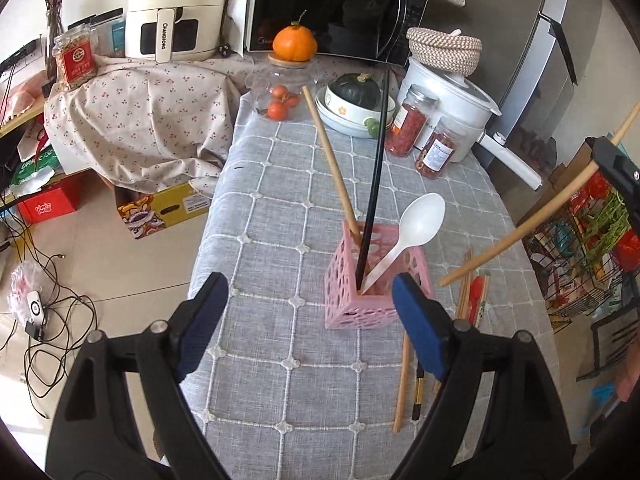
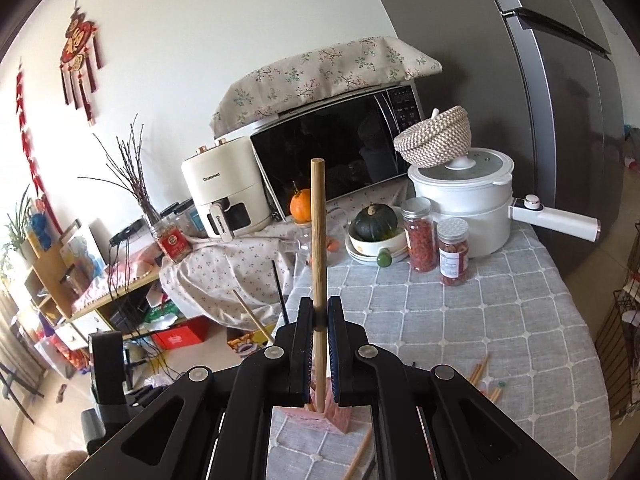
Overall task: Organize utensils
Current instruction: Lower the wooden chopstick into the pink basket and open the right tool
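A pink perforated utensil holder (image 1: 374, 286) stands on the grey tablecloth. It holds a white plastic spoon (image 1: 412, 228), a black chopstick (image 1: 374, 184) and a wooden chopstick (image 1: 332, 164). My left gripper (image 1: 310, 324) is open and empty, just in front of the holder. My right gripper (image 2: 319, 320) is shut on a wooden chopstick (image 2: 319, 248), held upright above the holder (image 2: 320, 416). In the left wrist view the right gripper (image 1: 618, 176) holds that chopstick (image 1: 532, 220) slanted, its low end near the holder's right side. More chopsticks (image 1: 404, 376) lie on the cloth.
At the back of the table stand a white cooker (image 2: 468, 208), two jars of red dried food (image 2: 436, 246), bowls with a dark squash (image 1: 356, 100), a glass jar with an orange on top (image 1: 294, 44) and a microwave (image 2: 340, 152). A wire rack (image 1: 592, 256) is right of the table.
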Demonstrator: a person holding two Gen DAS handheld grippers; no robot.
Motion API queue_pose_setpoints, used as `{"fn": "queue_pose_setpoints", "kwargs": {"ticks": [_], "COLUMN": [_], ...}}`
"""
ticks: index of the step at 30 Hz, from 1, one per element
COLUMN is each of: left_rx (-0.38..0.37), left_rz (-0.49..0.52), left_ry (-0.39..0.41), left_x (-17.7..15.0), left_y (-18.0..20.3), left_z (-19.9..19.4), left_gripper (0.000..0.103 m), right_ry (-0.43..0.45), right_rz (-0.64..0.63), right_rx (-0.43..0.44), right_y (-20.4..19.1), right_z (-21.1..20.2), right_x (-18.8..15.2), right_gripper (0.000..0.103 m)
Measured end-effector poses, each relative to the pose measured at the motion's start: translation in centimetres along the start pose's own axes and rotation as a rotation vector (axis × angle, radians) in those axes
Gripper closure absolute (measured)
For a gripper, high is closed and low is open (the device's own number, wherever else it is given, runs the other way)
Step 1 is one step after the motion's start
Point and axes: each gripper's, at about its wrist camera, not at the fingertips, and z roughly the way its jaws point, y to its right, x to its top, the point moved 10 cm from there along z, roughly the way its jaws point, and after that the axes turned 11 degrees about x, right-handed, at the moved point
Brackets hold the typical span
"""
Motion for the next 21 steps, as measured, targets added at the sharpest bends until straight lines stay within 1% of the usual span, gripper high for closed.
{"fn": "queue_pose_setpoints", "kwargs": {"ticks": [4,8,15,21], "left_rx": [0.017,0.019,0.018,0.013], "left_rz": [0.016,0.014,0.012,0.015], "left_ry": [-0.020,-0.033,-0.035,-0.037], "left_x": [-0.6,-0.9,-0.8,-1.0], "left_y": [-0.6,-1.0,-1.1,-1.1], "left_z": [0.4,0.6,0.7,0.9], "left_gripper": [0.019,0.019,0.019,0.019], "right_ry": [0.025,0.008,-0.083,-0.145], "right_rz": [-0.010,-0.020,0.005,0.043], "right_rx": [-0.009,-0.016,-0.037,-0.030], "right_y": [-0.6,-0.6,0.5,1.4], "right_z": [1.0,2.7,6.5,8.4], "right_x": [0.2,-0.3,-3.2,-5.1], "right_gripper": [0.096,0.096,0.096,0.096]}}
